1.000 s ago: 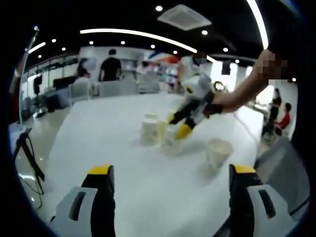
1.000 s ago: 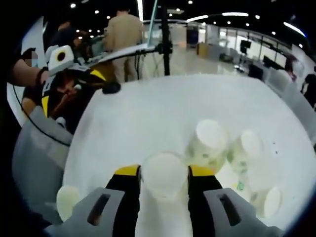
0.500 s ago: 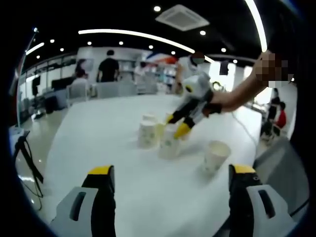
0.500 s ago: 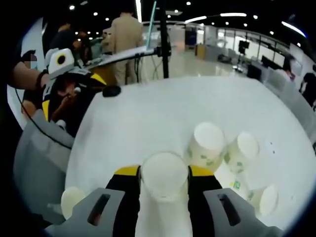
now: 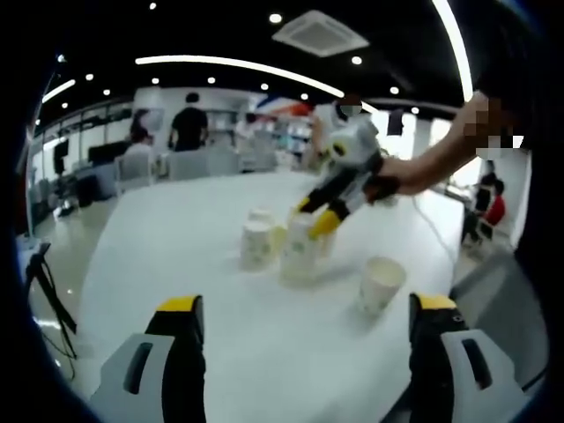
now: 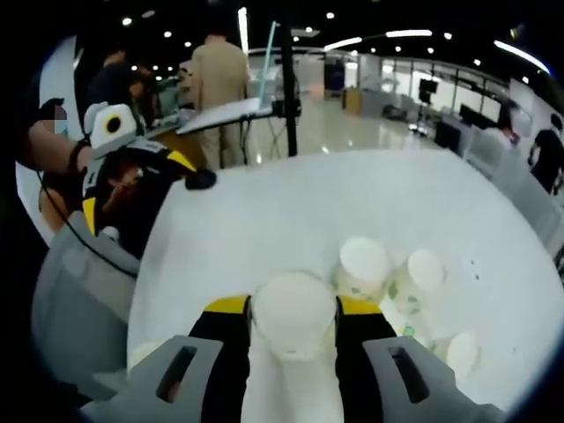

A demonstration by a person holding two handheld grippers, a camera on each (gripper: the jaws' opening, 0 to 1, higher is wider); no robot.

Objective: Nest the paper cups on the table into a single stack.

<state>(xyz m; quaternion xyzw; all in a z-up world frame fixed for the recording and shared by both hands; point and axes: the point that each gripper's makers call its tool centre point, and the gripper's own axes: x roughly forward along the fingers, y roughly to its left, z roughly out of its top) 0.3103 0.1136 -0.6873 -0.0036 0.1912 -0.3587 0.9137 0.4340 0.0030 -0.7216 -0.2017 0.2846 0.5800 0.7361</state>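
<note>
Five paper cups (image 6: 293, 315) on one white table (image 6: 291, 211); two tongs (image 5: 304, 326).

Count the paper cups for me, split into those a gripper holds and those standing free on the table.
Paper cup held in the right gripper: 1
Free paper cups on the table: 4
Total: 5
</note>
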